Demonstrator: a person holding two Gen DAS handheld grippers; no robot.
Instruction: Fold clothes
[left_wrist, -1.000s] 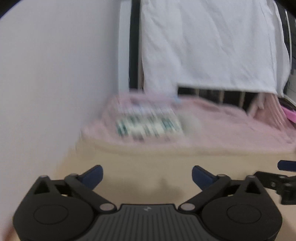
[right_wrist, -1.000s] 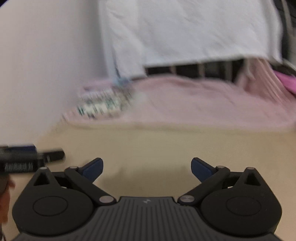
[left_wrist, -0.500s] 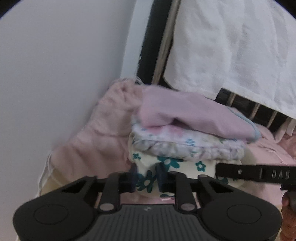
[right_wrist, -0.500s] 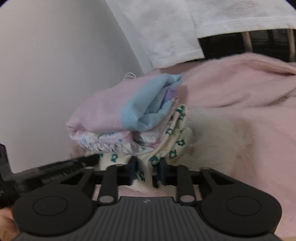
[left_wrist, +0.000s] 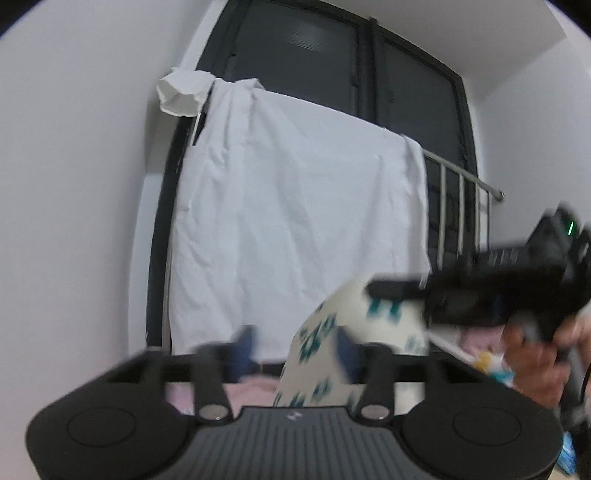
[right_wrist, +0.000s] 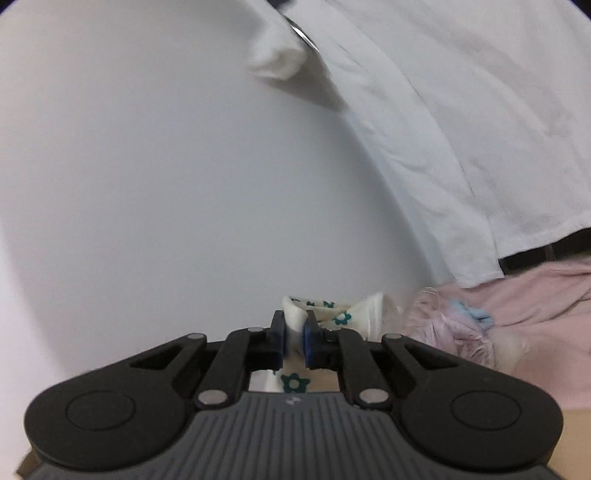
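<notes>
A cream garment with teal flowers (left_wrist: 384, 321) hangs in the air, blurred by motion. My right gripper (right_wrist: 293, 339) is shut on a bunched edge of the cream garment (right_wrist: 332, 314); in the left wrist view the right gripper (left_wrist: 395, 287) grips its top edge, with a hand (left_wrist: 535, 365) behind. My left gripper (left_wrist: 295, 349) stands open, its blue fingertips (left_wrist: 243, 343) blurred. The cloth's left edge hangs between them, close to the right fingertip; I cannot tell whether it touches.
A white sheet (left_wrist: 295, 221) drapes over a metal rail (left_wrist: 461, 177) before a dark window. A pink blanket (right_wrist: 535, 306) with a pink and blue folded piece (right_wrist: 465, 325) lies at right. White wall (right_wrist: 147, 184) fills the left. A tan surface (right_wrist: 576, 435) shows below.
Both grippers shut on the flowered garment under the stack and rose with it. The left gripper has since opened; the right still holds the cloth.
</notes>
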